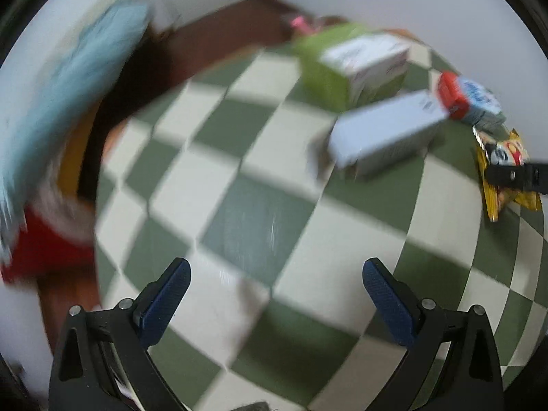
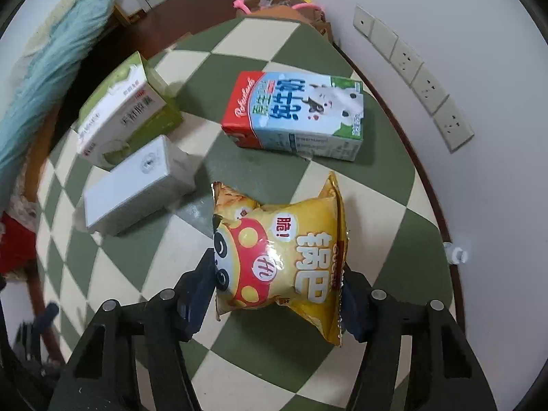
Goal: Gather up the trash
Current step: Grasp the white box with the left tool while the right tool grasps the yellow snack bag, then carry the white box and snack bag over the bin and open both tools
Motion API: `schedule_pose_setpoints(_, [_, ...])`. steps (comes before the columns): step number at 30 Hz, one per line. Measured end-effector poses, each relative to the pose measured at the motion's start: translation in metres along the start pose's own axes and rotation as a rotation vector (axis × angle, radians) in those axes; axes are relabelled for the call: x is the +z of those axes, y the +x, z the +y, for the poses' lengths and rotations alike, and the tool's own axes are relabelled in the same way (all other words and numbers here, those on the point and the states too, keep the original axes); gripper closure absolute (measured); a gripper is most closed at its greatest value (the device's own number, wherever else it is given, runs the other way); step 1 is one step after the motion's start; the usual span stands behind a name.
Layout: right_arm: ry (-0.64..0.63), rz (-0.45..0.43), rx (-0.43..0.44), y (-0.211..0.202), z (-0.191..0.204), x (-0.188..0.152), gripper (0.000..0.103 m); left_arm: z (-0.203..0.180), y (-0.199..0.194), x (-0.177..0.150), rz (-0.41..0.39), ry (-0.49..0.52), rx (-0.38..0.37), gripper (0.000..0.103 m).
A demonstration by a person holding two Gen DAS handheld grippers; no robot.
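Observation:
My right gripper [image 2: 277,294] is shut on a yellow snack bag [image 2: 277,257] with a red mushroom cartoon, held over the green-and-cream checkered table [image 2: 387,215]. Beyond it lie a blue-and-red milk carton [image 2: 294,113], a white box [image 2: 137,185] and a green-and-white carton [image 2: 126,109]. My left gripper [image 1: 275,294] is open and empty above the table; its view is blurred. There the white box [image 1: 383,133], the green carton [image 1: 346,65], the milk carton [image 1: 469,97] and the snack bag [image 1: 503,171] lie far right, with the right gripper's black finger across the bag.
A white wall with a row of sockets [image 2: 414,75] runs along the table's right edge. A light blue fabric [image 2: 51,65] and red cloth [image 2: 13,239] lie off the table's left side. A cardboard box with pink items [image 2: 281,3] sits beyond the far edge.

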State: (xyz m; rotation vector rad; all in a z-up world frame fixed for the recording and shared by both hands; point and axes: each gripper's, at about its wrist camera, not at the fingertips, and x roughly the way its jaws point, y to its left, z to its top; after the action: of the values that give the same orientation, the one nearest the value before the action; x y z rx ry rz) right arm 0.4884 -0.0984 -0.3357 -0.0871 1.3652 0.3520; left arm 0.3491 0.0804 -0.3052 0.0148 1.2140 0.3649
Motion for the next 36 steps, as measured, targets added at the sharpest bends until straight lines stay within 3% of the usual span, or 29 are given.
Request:
schedule_pose_setpoints(4, [0.037,-0.008,0.005,-0.012,-0.020,0.000,0.041,-0.028,-0.010,0.041,-0.066,0.189,-0.027,0.001])
schedule_pose_setpoints(8, [0.100,0.019,0.010,-0.014,-0.046,0.004,0.041,-0.060,0.002,0.069,-0.020,0.374,-0.092,0.002])
schedule_pose_setpoints(10, [0.125,0.040,0.007,-0.012,-0.057,0.006,0.041,-0.077,0.010,0.075,0.003,0.450,-0.098,0.012])
schedule_pose_setpoints(16, [0.152,0.094,0.029,-0.001,-0.071,0.014,0.040,-0.086,0.039,0.097,0.074,0.490,-0.105,0.020])
schedule_pose_setpoints(18, [0.144,0.095,0.027,-0.002,-0.069,0.015,0.039,-0.090,0.047,0.099,0.097,0.507,-0.105,0.050])
schedule_pose_setpoints(21, [0.129,0.111,0.023,0.004,-0.068,0.019,0.037,-0.094,0.047,0.096,0.111,0.522,-0.115,0.061])
schedule_pose_setpoints(24, [0.111,0.114,0.014,0.004,-0.063,0.020,0.037,-0.090,0.043,0.090,0.133,0.485,-0.105,0.068])
schedule_pose_setpoints(26, [0.098,0.106,0.010,0.004,-0.061,0.019,0.039,-0.080,0.042,0.087,0.184,0.396,-0.105,0.068])
schedule_pose_setpoints(30, [0.100,0.109,0.047,-0.003,-0.058,0.011,0.042,-0.052,0.036,0.067,0.247,0.197,-0.200,0.069])
schedule_pose_setpoints(36, [0.027,0.158,0.086,-0.007,-0.039,-0.014,0.042,-0.043,0.044,0.047,0.260,0.115,-0.266,0.068])
